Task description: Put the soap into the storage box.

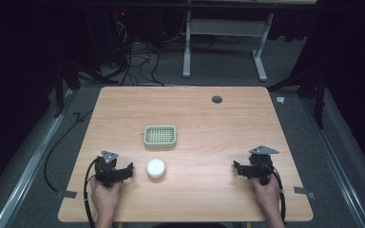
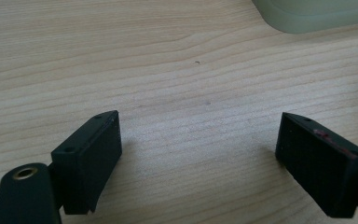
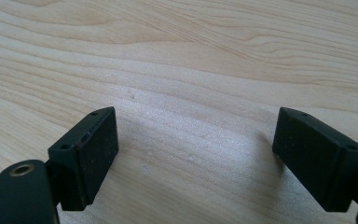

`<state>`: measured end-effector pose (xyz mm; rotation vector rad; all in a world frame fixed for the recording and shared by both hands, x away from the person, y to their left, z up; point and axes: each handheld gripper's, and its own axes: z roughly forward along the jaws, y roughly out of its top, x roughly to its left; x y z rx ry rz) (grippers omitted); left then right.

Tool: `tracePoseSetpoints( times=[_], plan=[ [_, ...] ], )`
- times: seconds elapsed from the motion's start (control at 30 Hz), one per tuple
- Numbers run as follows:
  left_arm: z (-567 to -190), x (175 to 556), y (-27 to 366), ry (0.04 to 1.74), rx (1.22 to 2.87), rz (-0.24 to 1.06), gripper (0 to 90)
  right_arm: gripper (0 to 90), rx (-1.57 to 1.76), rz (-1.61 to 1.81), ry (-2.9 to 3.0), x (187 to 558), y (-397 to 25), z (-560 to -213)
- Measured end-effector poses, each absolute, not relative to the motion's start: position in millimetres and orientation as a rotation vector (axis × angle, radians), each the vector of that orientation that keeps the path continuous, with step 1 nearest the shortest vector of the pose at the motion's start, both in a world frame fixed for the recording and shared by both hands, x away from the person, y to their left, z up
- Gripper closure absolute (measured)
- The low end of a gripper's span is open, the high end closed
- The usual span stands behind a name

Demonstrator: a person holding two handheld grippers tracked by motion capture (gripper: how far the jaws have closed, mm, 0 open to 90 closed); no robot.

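A: Where does the small round white puck-shaped object (image 1: 156,168) sit?

B: On the pale wooden table (image 1: 209,123), near its front edge, just beside the left gripper (image 1: 128,170), whose jaws point toward it. It is touched by nothing.

A: And that gripper's jaws?

B: Spread wide, with bare wood between them in the left gripper view (image 2: 200,154). I judge it is set up for a short reach to the white piece.

A: The other hand?

B: The right gripper (image 1: 236,167) rests well apart, near the table's right front. Its jaws are wide too (image 3: 196,154), over bare grain. It looks parked, leaving room for the left.

A: What is behind the white thing?

B: A pale green rectangular plastic tray with a grid insert (image 1: 160,136), near the table's middle. Its nearness suggests it is where the white piece belongs, though that is only my reading.

A: The surface and room?

B: Light wood, matte, with a dark round grommet (image 1: 216,99) near the far edge. Around it lies grey carpet, with black cables (image 1: 138,61) and a white metal desk frame (image 1: 223,38) in a dark room.
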<state>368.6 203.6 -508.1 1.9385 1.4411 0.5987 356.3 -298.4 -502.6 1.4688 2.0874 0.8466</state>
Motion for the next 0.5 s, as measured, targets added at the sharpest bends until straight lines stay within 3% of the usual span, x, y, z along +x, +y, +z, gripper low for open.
tracePoseSetpoints(
  times=[0.5],
  plan=[
    [-508.3, 368.5, 203.8, 1.439, 1.931, 0.595, 15.6, 15.1, 1.465, 0.845, 2.089, 356.4, -298.7, -502.7]
  ],
)
